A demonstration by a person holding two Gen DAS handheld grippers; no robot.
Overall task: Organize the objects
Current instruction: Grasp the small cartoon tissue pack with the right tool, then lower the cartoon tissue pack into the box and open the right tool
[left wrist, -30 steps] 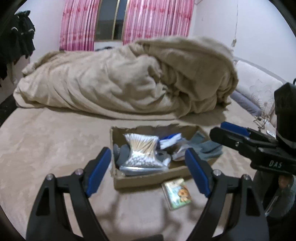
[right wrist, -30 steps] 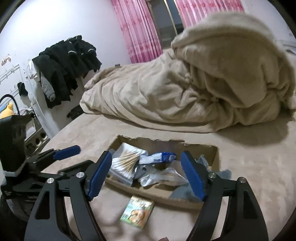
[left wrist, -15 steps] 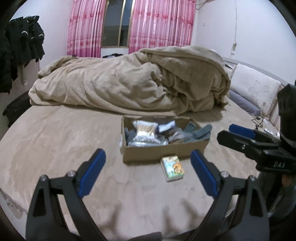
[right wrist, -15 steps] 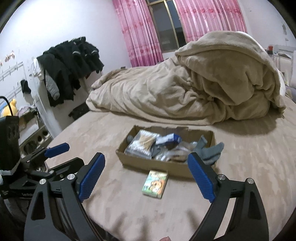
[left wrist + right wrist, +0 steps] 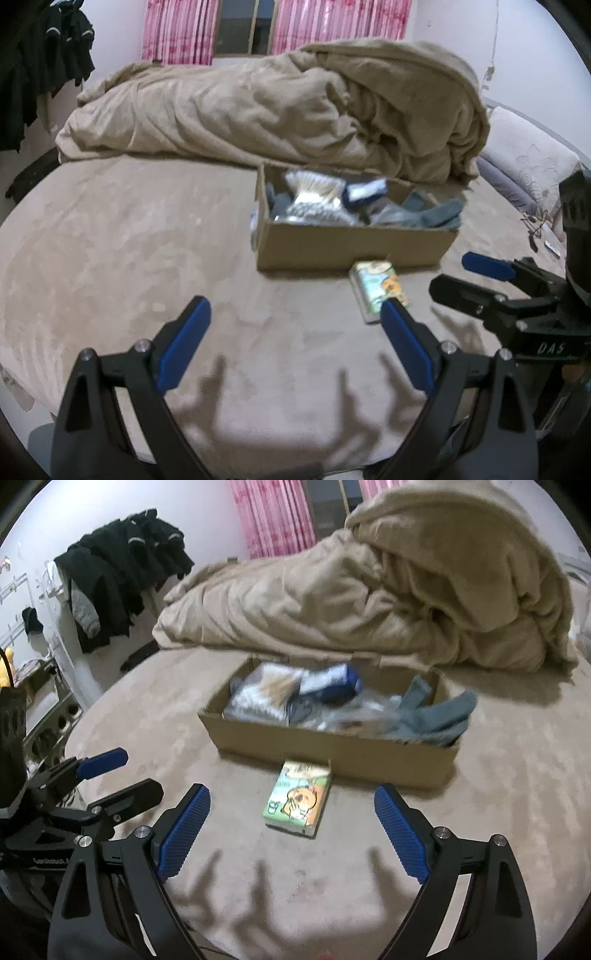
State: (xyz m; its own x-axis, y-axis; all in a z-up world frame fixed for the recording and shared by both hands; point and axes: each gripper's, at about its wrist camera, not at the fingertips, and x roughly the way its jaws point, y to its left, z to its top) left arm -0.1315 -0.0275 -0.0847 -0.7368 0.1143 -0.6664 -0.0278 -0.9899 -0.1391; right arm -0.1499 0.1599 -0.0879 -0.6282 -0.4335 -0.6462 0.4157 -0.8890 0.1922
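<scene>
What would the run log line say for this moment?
left gripper: open, empty | right gripper: open, empty | small packet: on bed, outside cardboard box | box: holds socks, swabs

A round bed (image 5: pixel 110 258) in beige fills the room, a rumpled blanket (image 5: pixel 295 110) heaped across its far half; behind the blanket, pink curtains (image 5: pixel 177 33) flank a dark window (image 5: pixel 240 26) in a pale wall (image 5: pixel 110 509). Left of the bed, black coats (image 5: pixel 118 572) hang on that wall; right of the blanket lies a pillow (image 5: pixel 528 162).
</scene>
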